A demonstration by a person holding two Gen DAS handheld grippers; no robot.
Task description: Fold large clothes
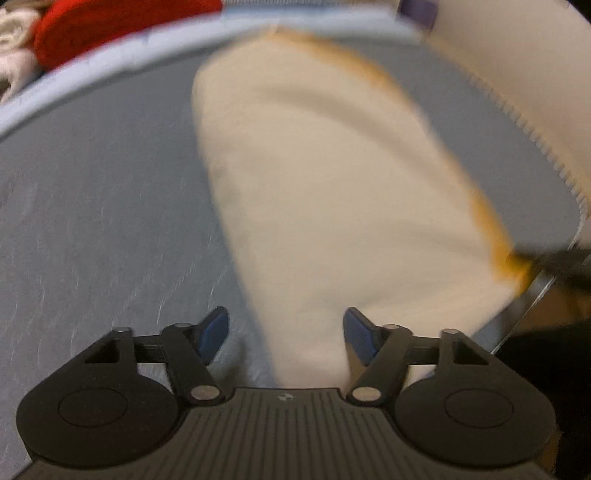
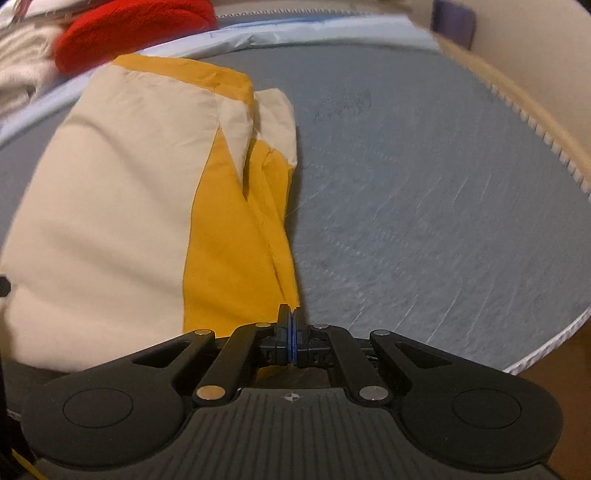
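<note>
A cream garment with yellow panels [image 2: 110, 206] lies folded lengthwise on the grey mat [image 2: 424, 206]. My right gripper [image 2: 291, 325] is shut on the yellow edge [image 2: 236, 240] at the garment's near right side. In the left wrist view the same garment [image 1: 325, 192] is blurred, and its cream end runs down between the blue pads [image 1: 214, 332] of my left gripper [image 1: 286, 332]. That gripper stands open, with a gap left of the cloth. At the right edge of that view a dark blurred shape [image 1: 550, 258] sits at the garment's yellow corner.
A red cloth [image 2: 133, 29] and white fabrics [image 2: 22, 62] are piled beyond the mat's pale blue far border [image 2: 258, 33]. A beige wall [image 1: 517, 55] lies to the right. The mat's near right edge [image 2: 546, 343] drops to a brown floor.
</note>
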